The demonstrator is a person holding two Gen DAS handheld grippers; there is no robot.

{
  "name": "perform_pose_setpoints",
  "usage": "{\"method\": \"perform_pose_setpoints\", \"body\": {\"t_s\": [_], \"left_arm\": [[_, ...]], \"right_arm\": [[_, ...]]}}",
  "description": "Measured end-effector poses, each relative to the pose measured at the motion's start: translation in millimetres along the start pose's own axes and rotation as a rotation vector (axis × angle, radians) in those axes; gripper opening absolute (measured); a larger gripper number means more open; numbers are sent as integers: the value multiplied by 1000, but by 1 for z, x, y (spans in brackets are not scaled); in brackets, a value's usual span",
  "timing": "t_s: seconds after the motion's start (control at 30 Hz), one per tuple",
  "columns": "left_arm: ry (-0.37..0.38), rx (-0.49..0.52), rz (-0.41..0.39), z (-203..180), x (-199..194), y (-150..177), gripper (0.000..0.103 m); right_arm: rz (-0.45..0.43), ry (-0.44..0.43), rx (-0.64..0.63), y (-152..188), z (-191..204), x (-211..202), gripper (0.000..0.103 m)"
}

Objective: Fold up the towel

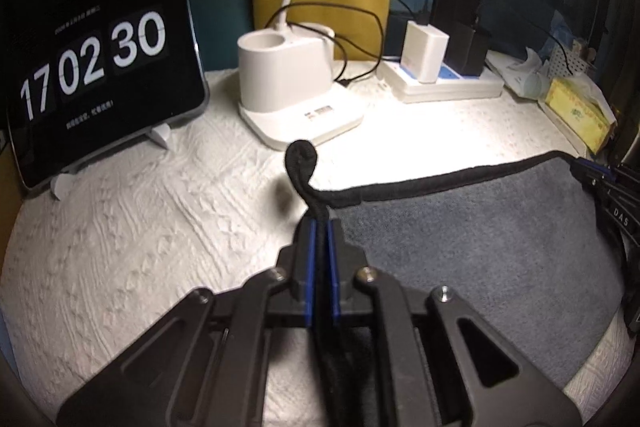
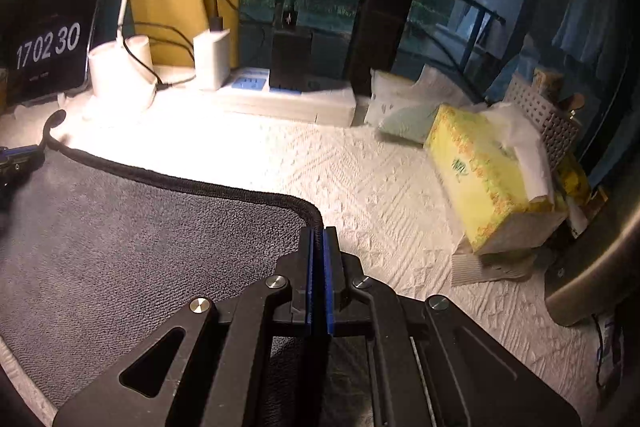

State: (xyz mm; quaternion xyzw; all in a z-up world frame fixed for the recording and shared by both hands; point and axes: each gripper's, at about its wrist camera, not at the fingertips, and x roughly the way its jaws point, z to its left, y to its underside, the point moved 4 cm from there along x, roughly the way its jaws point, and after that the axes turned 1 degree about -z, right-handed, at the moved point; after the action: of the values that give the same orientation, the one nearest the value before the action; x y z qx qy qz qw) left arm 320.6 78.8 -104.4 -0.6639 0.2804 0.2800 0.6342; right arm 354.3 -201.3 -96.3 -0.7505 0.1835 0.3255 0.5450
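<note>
A dark grey towel with a black hem lies on a white textured cloth. My left gripper is shut on the towel's far left corner; the hem's loop curls up past the fingertips. My right gripper is shut on the towel's far right corner. The right gripper shows at the right edge of the left wrist view; the left gripper shows at the left edge of the right wrist view. The far hem runs taut between them.
A tablet clock stands at the back left, a white lamp base and a power strip with chargers behind the towel. A yellow tissue box lies to the right, a window beyond.
</note>
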Motion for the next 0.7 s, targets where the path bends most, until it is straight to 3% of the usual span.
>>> {"method": "perform_pose_setpoints", "body": {"t_s": [0.17, 0.47, 0.6, 0.67, 0.7], "left_arm": [[32, -43, 40, 8, 8, 1, 9], [13, -37, 44, 7, 10, 0, 14], [-1, -55, 39, 11, 7, 0, 23], [-24, -65, 32, 14, 5, 1, 36], [-35, -72, 27, 15, 5, 1, 49]], "right_arm": [[46, -3, -9, 1, 2, 9, 5], [82, -3, -13, 1, 4, 18, 5], [85, 0, -17, 0, 4, 20, 6], [84, -1, -16, 0, 5, 20, 8], [84, -1, -15, 0, 4, 20, 9]]}}
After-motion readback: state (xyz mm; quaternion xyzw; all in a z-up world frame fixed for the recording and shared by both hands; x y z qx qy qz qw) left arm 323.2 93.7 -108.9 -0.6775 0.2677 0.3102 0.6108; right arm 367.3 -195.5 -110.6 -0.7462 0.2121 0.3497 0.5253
